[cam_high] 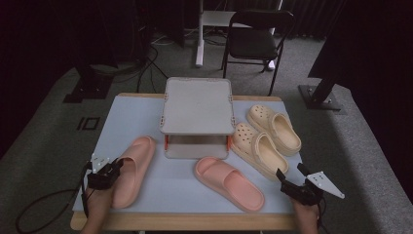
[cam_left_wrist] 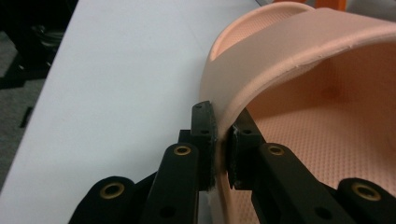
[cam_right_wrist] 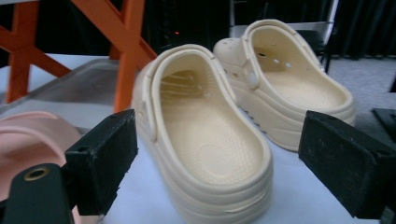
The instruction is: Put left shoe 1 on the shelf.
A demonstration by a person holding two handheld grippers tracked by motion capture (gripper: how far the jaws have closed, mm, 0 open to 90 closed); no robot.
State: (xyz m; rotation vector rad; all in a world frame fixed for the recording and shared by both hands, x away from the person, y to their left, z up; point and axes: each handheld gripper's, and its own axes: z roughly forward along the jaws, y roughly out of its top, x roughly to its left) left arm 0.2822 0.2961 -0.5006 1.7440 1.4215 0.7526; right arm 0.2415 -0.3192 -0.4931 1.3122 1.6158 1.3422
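Left tongs (cam_left_wrist: 220,154) pinch pink slide's (cam_high: 130,170) strap, lower left. Right tongs (cam_right_wrist: 219,158) gape wide, empty, facing cream clogs (cam_right_wrist: 210,140). Grey rack (cam_high: 197,105) centre table (cam_high: 122,112).

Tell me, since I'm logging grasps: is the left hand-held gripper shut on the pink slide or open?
Shut on it. The left hand-held gripper has its jaws pinching the strap edge of the pink slide, one inside, one outside.

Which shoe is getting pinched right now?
The pink slide at the table's left. The left hand-held gripper is clamped on its strap; the other pink slide and both cream clogs lie untouched.
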